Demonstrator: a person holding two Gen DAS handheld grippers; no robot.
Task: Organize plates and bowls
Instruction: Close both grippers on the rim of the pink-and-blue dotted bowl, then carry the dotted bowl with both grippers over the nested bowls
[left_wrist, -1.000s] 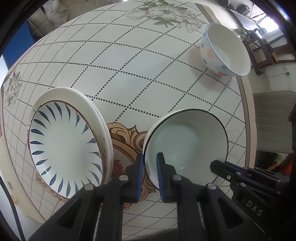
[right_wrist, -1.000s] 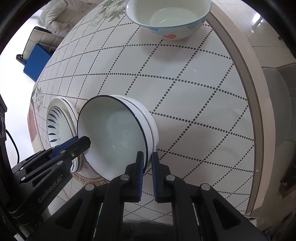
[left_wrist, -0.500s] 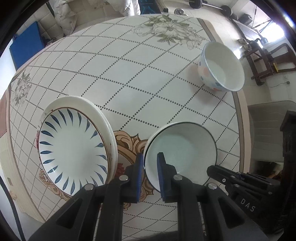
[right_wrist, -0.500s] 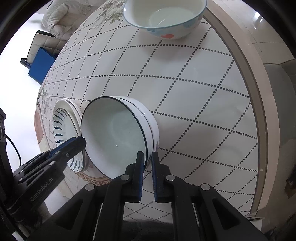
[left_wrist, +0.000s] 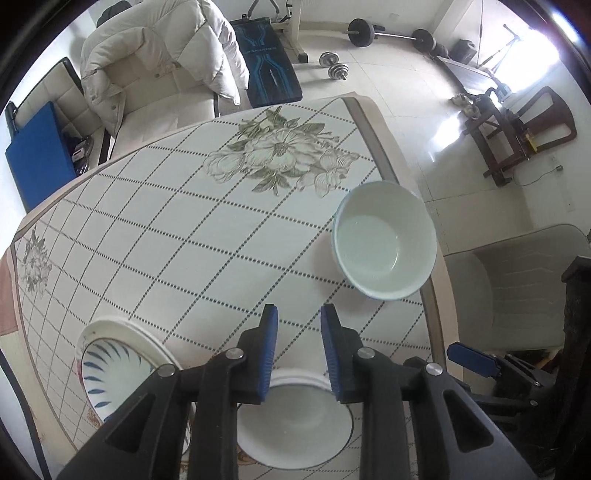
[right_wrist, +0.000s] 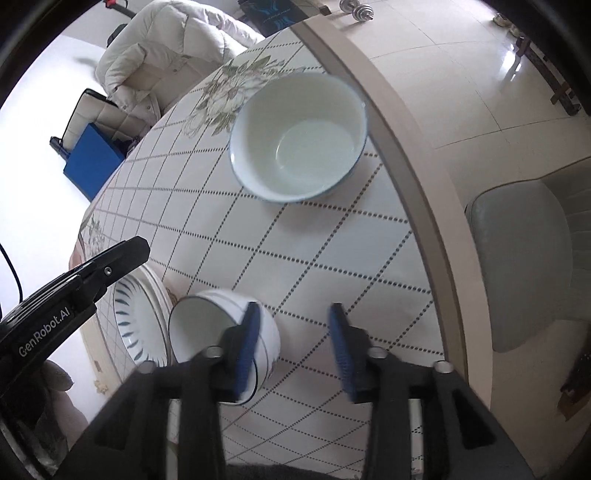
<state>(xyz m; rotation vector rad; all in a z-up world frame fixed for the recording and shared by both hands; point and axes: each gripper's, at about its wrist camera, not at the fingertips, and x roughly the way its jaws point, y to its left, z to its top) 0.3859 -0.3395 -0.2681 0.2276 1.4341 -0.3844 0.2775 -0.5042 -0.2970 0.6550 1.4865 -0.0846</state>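
On the left of the worktop (left_wrist: 155, 236), at about 7 o'clock in the left wrist view, lies the stack of plates (left_wrist: 107, 373); the top plate has blue leaf strokes around its rim. Just beside it, at 6 o'clock, stand the nested white bowls (left_wrist: 295, 424) with a thin dark rim. They rest free on the worktop, and no finger touches them.

The left gripper (left_wrist: 299, 350) hangs above these bowls. Its blue fingers (left_wrist: 269, 350) have just been opening and stand a little apart, with nothing between them.

The right gripper (right_wrist: 295, 347) is near the right side of the nested bowls. Its fingers (right_wrist: 248, 343) have just been opening too and are now wide apart; only bare worktop shows between them. The left finger passes in front of the bowl wall, and I cannot tell if it touches.

Well apart, at about 2 o'clock and near the worktop edge, stands a bigger bowl (left_wrist: 384, 247) with a blue rim, upright and empty.
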